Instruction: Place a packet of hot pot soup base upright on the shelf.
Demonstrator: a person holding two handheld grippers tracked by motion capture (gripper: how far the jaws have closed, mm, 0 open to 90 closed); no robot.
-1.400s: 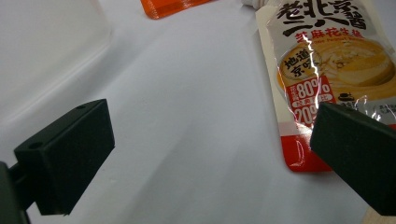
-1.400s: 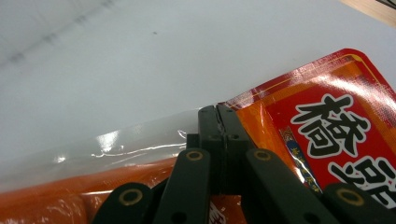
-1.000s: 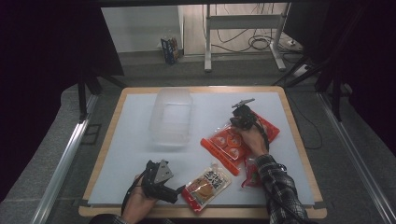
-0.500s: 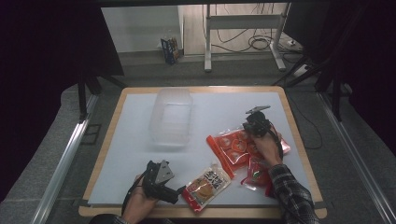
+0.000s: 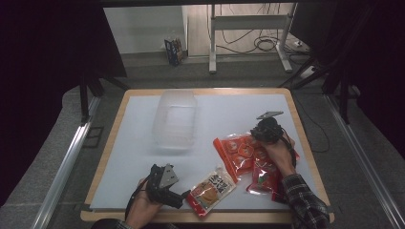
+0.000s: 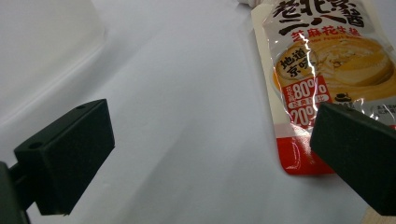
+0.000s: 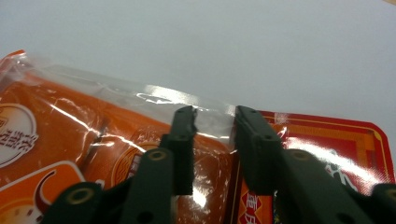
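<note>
Right gripper (image 5: pixel 264 131) pinching orange snack packet (image 5: pixel 237 153) at its clear seal edge.
Packet lying at table's 4 o'clock, overlapping red packets; jaws nearly closed on it, likely lifting next. Left gripper (image 5: pixel 168 191) idling, jaws wide open beside sesame paste pouch (image 5: pixel 211 190).

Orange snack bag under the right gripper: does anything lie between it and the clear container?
Nothing visible does. The orange snack bag and the clear container are separated by bare white table. The right gripper is at the bag's edge.
</note>
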